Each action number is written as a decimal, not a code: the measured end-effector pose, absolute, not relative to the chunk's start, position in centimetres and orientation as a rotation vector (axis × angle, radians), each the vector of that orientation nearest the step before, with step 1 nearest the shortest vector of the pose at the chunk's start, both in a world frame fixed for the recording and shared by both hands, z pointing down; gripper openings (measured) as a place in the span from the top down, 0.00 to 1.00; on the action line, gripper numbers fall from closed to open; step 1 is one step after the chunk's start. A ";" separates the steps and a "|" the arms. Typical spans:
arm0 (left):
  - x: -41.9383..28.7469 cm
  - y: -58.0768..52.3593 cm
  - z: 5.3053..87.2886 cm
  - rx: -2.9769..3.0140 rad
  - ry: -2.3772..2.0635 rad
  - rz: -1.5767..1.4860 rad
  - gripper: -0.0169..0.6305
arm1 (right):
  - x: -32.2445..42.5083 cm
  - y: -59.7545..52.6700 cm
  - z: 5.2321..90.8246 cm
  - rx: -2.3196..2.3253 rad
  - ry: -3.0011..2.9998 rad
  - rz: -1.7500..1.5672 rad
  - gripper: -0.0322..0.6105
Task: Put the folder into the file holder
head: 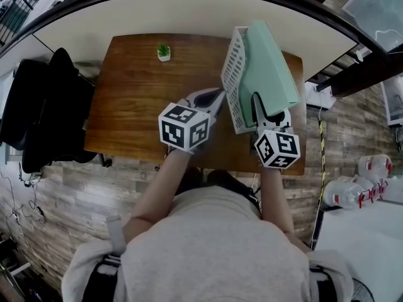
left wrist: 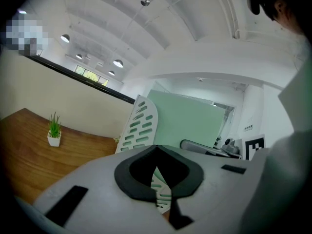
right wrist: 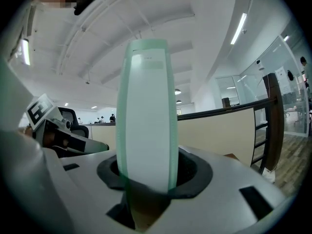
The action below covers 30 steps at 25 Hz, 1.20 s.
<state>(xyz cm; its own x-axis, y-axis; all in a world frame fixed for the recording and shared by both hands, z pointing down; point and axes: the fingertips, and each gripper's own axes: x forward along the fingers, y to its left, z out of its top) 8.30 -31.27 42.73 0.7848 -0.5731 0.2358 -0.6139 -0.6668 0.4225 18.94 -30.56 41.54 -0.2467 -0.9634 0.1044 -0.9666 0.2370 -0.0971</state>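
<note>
A mint green folder point(head: 272, 61) stands tilted on its edge in the white slotted file holder point(head: 233, 74) at the right of the wooden table point(head: 132, 99). My right gripper point(head: 267, 111) is shut on the folder's near edge; in the right gripper view the folder point(right wrist: 146, 116) rises straight up from between the jaws of the right gripper point(right wrist: 147, 173). My left gripper point(head: 218, 95) is shut with nothing in it, its tips at the holder's left wall. The left gripper view shows the left gripper point(left wrist: 156, 149), the holder point(left wrist: 139, 126) and the folder point(left wrist: 187, 121) just beyond.
A small potted plant point(head: 164, 51) stands at the table's far edge, left of the holder. A black chair draped with dark clothing point(head: 44, 106) is to the table's left. Large water bottles point(head: 359, 187) lie on the floor at the right. A curved partition runs behind the table.
</note>
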 end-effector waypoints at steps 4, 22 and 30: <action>8.3 -30.8 43.3 2.477 -0.880 0.132 0.95 | 19.0 -30.6 42.0 1.913 -2.430 0.231 0.65; 8.3 -29.5 45.0 2.449 -0.867 0.177 0.95 | 19.1 -30.2 44.0 1.926 -2.435 0.320 0.62; 8.6 -29.1 45.1 2.445 -0.862 0.175 0.95 | 19.4 -29.6 44.3 1.960 -2.448 0.381 0.53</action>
<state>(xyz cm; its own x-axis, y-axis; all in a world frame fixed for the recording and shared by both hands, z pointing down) 8.61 -29.09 45.08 0.7876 -0.5444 0.2887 -0.6138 -0.6520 0.4451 19.37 -29.59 44.26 -0.2299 -0.9637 0.1359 -0.9595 0.2010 -0.1976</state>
